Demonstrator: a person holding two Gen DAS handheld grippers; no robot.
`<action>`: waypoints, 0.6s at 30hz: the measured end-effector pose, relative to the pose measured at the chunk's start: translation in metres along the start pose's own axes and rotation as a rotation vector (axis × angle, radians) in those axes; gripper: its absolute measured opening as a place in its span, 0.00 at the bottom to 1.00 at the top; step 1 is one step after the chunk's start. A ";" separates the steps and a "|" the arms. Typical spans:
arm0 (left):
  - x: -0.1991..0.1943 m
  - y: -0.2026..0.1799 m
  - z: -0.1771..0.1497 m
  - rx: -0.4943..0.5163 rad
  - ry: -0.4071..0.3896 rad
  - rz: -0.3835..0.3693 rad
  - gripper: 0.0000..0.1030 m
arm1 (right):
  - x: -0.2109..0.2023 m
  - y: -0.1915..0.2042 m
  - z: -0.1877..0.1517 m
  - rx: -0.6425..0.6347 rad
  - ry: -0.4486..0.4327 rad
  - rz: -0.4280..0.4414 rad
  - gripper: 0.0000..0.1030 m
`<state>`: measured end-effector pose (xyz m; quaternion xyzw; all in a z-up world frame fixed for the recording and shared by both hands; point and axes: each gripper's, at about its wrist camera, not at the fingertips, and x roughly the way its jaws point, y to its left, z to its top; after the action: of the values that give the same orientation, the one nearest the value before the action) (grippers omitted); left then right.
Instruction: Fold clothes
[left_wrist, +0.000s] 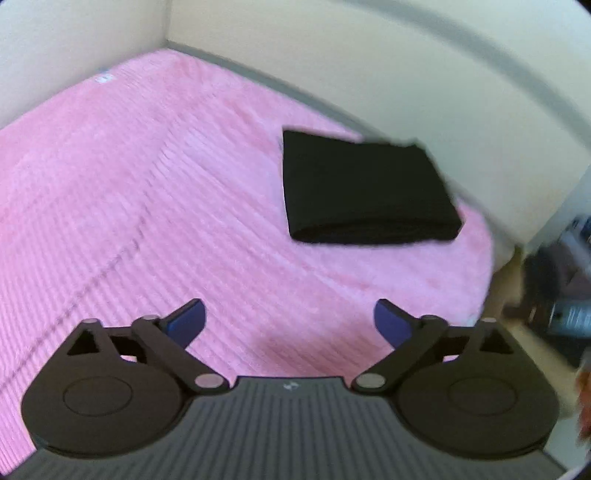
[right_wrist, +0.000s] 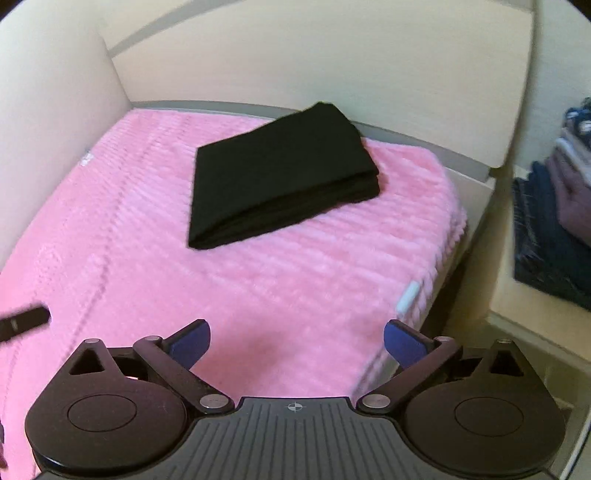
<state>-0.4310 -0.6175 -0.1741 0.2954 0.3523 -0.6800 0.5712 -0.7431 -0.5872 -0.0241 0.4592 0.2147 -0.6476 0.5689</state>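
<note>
A wide bed covered with a pink ribbed fluffy blanket (left_wrist: 155, 192) (right_wrist: 280, 280) fills both views, with cream padded walls (right_wrist: 280, 62) behind it and a stack of folded dark blue and grey clothes (right_wrist: 554, 221) at the far right. The black cloth folded into a neat rectangle (left_wrist: 365, 192) (right_wrist: 280, 173) lies on the far right part of the blanket, near the wall. The left gripper (left_wrist: 290, 321) and the right gripper (right_wrist: 297, 339) both hover above the near part of the blanket, well apart from the cloth, their blue-tipped fingers (left_wrist: 188, 321) (right_wrist: 190, 341) spread wide and holding nothing.
</note>
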 end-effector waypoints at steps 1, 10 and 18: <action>-0.014 0.002 -0.001 0.002 -0.022 -0.008 0.98 | -0.014 0.004 -0.007 0.008 -0.017 -0.013 1.00; -0.111 -0.001 -0.014 0.052 -0.061 -0.055 0.99 | -0.102 0.020 -0.020 0.080 -0.109 -0.120 1.00; -0.137 -0.032 -0.013 0.033 -0.138 -0.027 0.98 | -0.096 0.035 0.020 -0.096 -0.091 -0.034 1.00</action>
<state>-0.4390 -0.5262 -0.0667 0.2526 0.3049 -0.7119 0.5801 -0.7236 -0.5608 0.0747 0.3977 0.2271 -0.6663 0.5884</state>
